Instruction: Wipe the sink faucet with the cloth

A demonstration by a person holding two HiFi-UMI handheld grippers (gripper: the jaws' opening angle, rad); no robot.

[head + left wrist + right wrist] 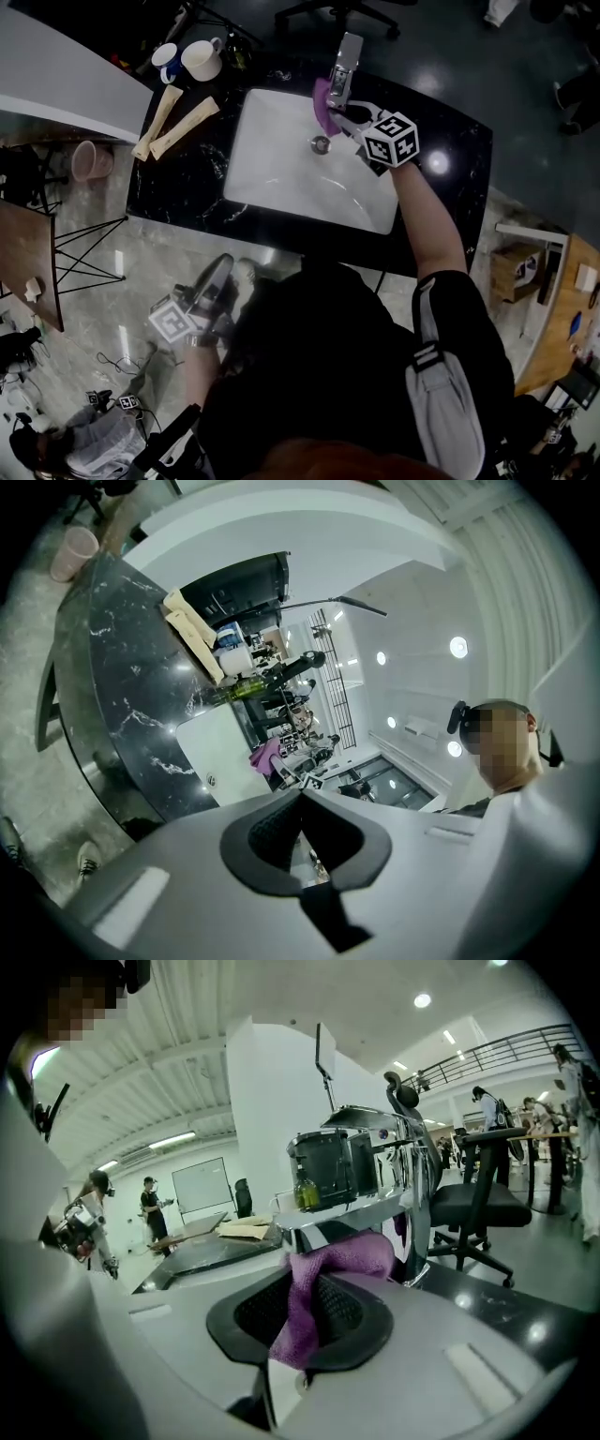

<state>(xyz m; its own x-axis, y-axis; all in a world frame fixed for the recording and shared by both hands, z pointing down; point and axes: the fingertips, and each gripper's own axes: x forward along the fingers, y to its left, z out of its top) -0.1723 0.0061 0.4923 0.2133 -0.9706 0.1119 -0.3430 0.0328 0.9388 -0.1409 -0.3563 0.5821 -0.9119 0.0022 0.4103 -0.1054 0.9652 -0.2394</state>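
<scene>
Black marbled counter (187,178), long, white-veined. It also shows in the left gripper view (122,677).

White rectangular sink (281,159) is set into the counter, toward its right half. The basin is bare.

Right tongs (342,117) are held out over the sink's far rim, with the marker cube just behind them. The arm reaches across the basin from the near side. In the right gripper view the right tongs (305,1321) are pinching the cloth, and purple fabric fills the gap between the pads.

Left tongs (223,272) hang low on the near side of the counter, well apart from the sink. In the left gripper view the left tongs (300,827) are pressed together with nothing between them.

Chrome faucet (345,61) stands at the sink's far edge, with its spout over the basin. From the right tongs' camera the faucet (417,1185) is close ahead.

Purple cloth (323,103) is gripped by the right tongs and lies against the left side of the faucet. In the close view the cloth (347,1255) is bunched up, touching the chrome under the spout. It is a small purple patch from the left side (265,757).

Two mugs sit at the counter's far left corner, just beside each other: white mug (202,58) and blue-and-white mug (167,58).

Two beige packets (183,127) lie side by side near the mugs, left of the sink.

Drain (320,144) is a small metal ring in the basin, just below the cloth.
</scene>
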